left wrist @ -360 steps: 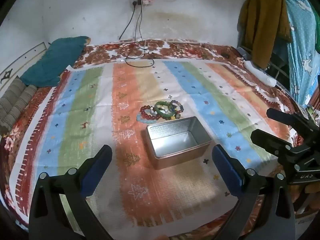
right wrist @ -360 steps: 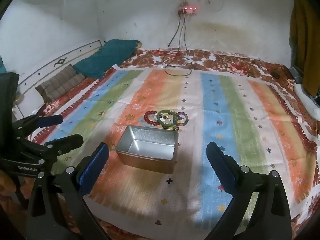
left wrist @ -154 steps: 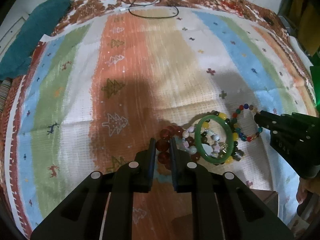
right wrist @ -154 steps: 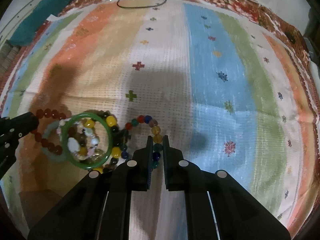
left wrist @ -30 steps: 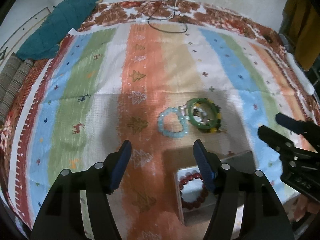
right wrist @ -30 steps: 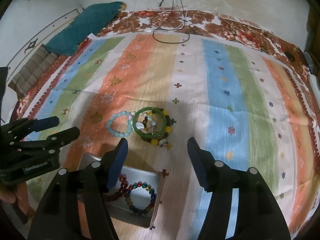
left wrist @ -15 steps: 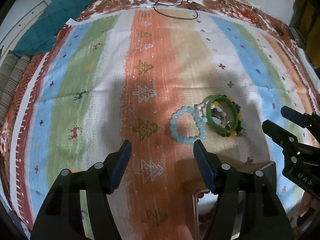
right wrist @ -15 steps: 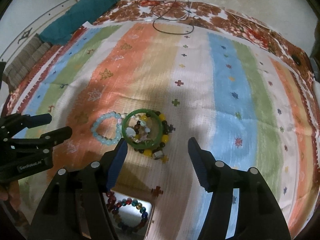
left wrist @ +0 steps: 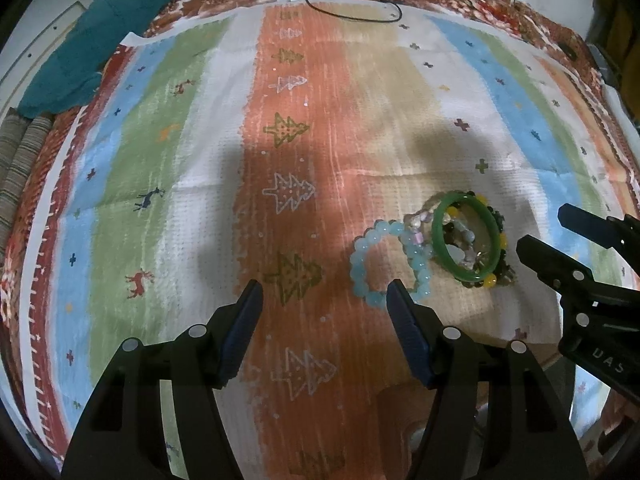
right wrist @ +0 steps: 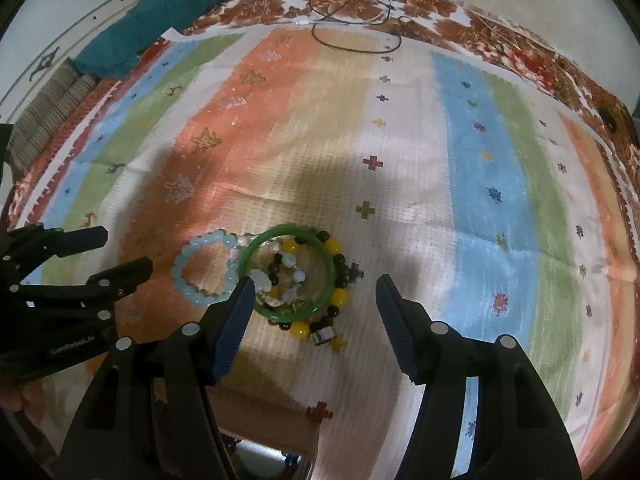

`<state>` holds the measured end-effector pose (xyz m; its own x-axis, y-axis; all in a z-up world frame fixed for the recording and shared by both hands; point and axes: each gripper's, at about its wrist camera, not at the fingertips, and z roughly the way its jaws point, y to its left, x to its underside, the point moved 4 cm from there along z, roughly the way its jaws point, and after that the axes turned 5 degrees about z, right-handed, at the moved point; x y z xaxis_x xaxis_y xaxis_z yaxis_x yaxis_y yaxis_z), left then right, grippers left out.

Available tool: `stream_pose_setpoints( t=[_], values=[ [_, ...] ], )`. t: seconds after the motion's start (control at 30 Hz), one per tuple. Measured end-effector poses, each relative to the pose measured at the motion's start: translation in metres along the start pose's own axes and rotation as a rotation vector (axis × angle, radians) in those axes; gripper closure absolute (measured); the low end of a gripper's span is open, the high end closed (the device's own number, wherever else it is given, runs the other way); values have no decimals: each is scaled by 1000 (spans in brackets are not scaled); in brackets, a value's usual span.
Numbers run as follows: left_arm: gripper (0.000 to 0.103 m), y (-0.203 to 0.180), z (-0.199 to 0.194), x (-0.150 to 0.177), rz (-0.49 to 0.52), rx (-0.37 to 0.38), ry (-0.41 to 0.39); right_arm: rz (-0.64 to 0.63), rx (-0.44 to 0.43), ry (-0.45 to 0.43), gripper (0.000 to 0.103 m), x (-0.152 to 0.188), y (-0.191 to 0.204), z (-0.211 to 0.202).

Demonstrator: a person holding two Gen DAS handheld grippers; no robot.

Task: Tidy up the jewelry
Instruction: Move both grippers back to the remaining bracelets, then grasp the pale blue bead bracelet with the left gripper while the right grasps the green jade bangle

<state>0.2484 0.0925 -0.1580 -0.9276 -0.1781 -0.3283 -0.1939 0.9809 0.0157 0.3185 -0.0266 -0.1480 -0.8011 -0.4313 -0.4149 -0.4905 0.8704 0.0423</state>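
Observation:
A light blue bead bracelet (left wrist: pixel 384 266) lies on the striped cloth, touching a green bangle (left wrist: pixel 466 236) that rests on a yellow-and-dark bead bracelet (left wrist: pixel 494 278) and small pale beads. My left gripper (left wrist: pixel 324 304) is open and empty, just left of the blue bracelet. In the right wrist view the blue bracelet (right wrist: pixel 204 268), green bangle (right wrist: pixel 290 276) and yellow-and-dark beads (right wrist: pixel 320 320) lie in front of my right gripper (right wrist: pixel 316 292), open and empty. The metal tin (right wrist: pixel 264 456) shows only at the bottom edge, with beads inside.
The striped cloth (left wrist: pixel 200 160) covers a patterned bed. A teal cushion (left wrist: pixel 100 40) lies at the far left and a black cable (left wrist: pixel 352 4) at the far edge. The right gripper (left wrist: pixel 592 280) shows at the right of the left wrist view.
Both grippers have moved forward and down toward the pile of bracelets. The tin has slid almost out of both views at the bottom.

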Motion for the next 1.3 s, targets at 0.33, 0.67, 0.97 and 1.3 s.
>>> stream_pose_setpoints(
  t=[0.33,0.67,0.97,1.3],
  values=[
    [41,1,27,-6,14,8,44,-42,35,43,45,-8,4,26],
    [45,-3,45,-9,38,7,72,-53,49,82,55,-14,4,53],
    [52,-6,57,-10,55,-3,77,-72,67,110,76,-17,2,67],
    [89,-10,60,-16,71,-19,67,-98,91,121,84,-17,2,75]
  ],
)
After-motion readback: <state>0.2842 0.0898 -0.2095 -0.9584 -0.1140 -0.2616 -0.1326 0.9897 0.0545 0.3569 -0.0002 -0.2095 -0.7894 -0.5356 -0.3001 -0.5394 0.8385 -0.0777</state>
